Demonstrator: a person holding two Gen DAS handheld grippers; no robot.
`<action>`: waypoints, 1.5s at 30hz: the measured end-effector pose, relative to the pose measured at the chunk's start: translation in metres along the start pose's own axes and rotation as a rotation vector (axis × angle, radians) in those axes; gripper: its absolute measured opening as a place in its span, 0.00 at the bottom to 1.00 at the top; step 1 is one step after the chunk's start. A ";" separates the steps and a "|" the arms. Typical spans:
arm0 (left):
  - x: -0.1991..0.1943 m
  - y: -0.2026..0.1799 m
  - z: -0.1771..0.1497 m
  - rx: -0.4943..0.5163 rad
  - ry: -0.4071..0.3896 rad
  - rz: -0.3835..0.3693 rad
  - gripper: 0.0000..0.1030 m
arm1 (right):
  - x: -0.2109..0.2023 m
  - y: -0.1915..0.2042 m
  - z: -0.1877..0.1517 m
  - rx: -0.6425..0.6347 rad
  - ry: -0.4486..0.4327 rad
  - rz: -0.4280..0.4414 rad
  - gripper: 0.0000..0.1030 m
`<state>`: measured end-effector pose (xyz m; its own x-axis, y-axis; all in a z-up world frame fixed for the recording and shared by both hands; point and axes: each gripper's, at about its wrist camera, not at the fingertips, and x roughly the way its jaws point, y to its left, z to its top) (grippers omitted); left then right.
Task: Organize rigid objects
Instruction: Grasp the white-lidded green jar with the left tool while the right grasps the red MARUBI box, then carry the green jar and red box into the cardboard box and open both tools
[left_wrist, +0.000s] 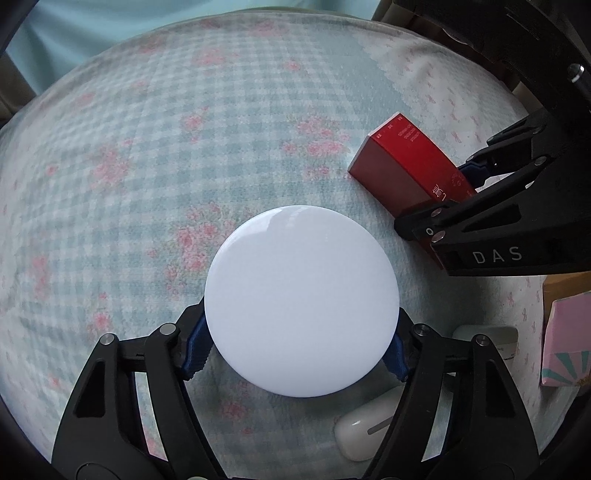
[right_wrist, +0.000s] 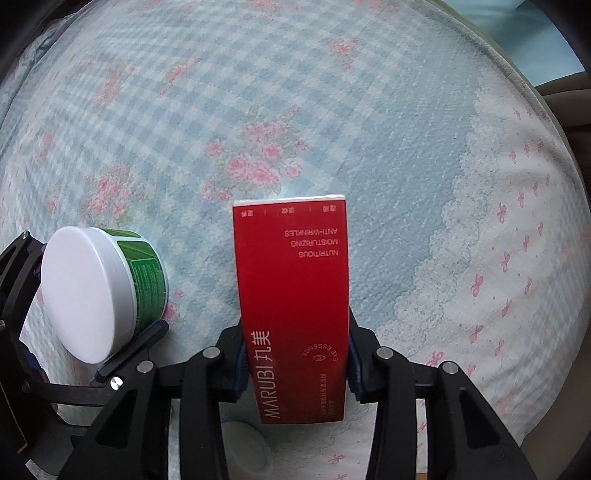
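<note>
The bed cover (right_wrist: 369, 129) under my tools is soft woven cloth, matt and slightly rough, with printed flowers. The red box (right_wrist: 291, 295) looks like smooth cardboard with a light shine, and the jar (right_wrist: 110, 288) has a smooth white plastic lid (left_wrist: 301, 301) and a glossy green paper label. My gripper fingers (left_wrist: 166, 369) are matt black plastic with small metal pins.

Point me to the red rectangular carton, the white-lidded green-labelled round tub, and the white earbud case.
red rectangular carton (right_wrist: 291, 295), right wrist view, printed front face.
white-lidded green-labelled round tub (right_wrist: 83, 291), right wrist view, lid's flat top.
white earbud case (left_wrist: 360, 432), left wrist view, rounded top surface.
</note>
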<state>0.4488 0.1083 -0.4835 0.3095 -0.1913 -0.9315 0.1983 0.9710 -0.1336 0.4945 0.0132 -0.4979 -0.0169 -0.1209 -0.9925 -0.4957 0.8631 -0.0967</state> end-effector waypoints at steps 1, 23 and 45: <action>-0.002 0.001 -0.001 -0.005 0.001 -0.002 0.68 | -0.001 0.000 0.000 0.008 -0.003 0.003 0.37; -0.076 0.032 0.000 -0.115 -0.076 -0.079 0.65 | -0.068 0.010 -0.003 0.131 -0.071 0.074 0.37; -0.309 -0.088 0.005 0.002 -0.250 -0.136 0.65 | -0.277 -0.056 -0.172 0.295 -0.342 0.125 0.37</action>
<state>0.3406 0.0814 -0.1821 0.4999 -0.3496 -0.7924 0.2551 0.9338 -0.2510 0.3770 -0.0859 -0.2045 0.2514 0.1186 -0.9606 -0.2390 0.9693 0.0571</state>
